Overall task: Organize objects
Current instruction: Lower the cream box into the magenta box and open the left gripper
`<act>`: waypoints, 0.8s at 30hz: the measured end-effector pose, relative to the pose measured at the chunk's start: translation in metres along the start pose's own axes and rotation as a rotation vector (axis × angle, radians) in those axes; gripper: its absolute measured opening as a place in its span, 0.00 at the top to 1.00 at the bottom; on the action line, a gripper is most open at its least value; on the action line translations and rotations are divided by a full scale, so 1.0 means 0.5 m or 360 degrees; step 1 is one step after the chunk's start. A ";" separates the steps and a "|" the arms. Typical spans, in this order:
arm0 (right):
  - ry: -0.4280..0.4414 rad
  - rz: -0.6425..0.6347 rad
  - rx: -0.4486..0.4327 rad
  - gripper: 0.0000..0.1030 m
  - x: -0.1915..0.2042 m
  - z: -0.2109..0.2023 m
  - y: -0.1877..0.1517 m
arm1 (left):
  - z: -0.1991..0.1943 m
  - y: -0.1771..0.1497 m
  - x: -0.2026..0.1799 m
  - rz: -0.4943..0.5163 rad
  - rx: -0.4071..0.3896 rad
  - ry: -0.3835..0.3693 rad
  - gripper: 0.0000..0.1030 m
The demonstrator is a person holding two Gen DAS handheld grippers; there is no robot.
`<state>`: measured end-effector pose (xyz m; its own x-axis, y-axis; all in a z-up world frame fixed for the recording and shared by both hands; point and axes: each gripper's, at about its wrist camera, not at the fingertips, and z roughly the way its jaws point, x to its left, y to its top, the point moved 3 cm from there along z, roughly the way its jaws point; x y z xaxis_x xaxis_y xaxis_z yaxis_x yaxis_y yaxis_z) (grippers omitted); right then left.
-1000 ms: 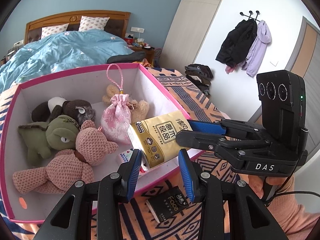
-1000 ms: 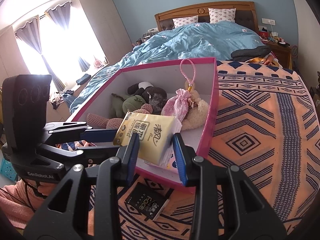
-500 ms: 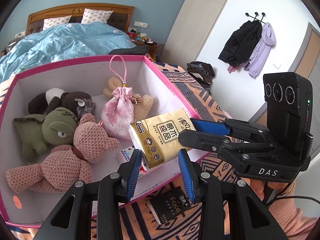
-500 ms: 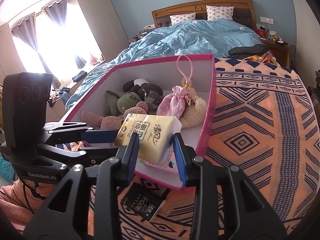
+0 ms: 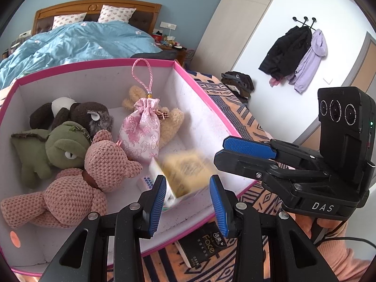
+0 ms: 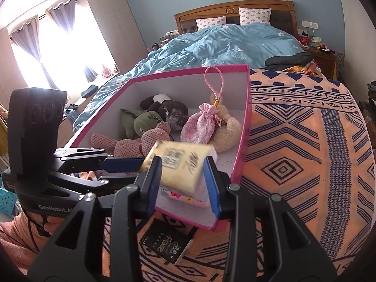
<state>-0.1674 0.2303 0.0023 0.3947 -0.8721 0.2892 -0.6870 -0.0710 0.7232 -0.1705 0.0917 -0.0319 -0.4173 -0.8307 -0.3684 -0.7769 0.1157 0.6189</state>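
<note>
Over the near corner of the pink-rimmed box [image 5: 206,96], at about five o'clock in the left wrist view, a yellow tissue pack [image 5: 185,176] shows blurred, tilted above a small pastel packet [image 6: 178,195] on the box floor. The right claw [image 5: 221,152] sits at three o'clock of the pack, narrowly parted, its blue pads clear of the pack and holding nothing. The left claw [image 5: 188,188] is also narrowly parted and empty. At nine o'clock inside the box lie a pink bear [image 5: 77,192], a green toy [image 5: 58,150] and a pink pouch [image 5: 141,134]. A black packet [image 5: 204,246] lies on the patterned blanket [image 6: 305,152] at six o'clock, just outside the box.
</note>
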 end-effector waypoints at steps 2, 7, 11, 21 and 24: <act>0.0002 0.0000 -0.0004 0.60 0.001 0.000 0.000 | 0.001 -0.001 0.001 -0.0005 -0.0006 -0.0002 0.62; 0.0007 0.0002 -0.0024 0.57 0.004 -0.007 -0.004 | -0.012 -0.006 -0.008 0.0037 -0.0060 0.0067 0.55; 0.0026 -0.0003 -0.0067 0.57 0.010 -0.024 -0.013 | -0.039 -0.019 -0.031 0.0122 -0.0138 0.0147 0.45; 0.0079 -0.0037 -0.0134 0.52 0.037 -0.073 -0.049 | -0.095 -0.060 -0.079 0.0250 -0.0262 0.0281 0.31; 0.0091 -0.0051 -0.0147 0.52 0.046 -0.086 -0.061 | -0.103 -0.070 -0.084 0.0259 -0.0277 0.0292 0.28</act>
<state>-0.1112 0.2332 0.0138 0.4513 -0.8409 0.2986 -0.6153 -0.0508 0.7867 -0.1015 0.0944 -0.0024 -0.4249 -0.8954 -0.1330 -0.6079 0.1733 0.7749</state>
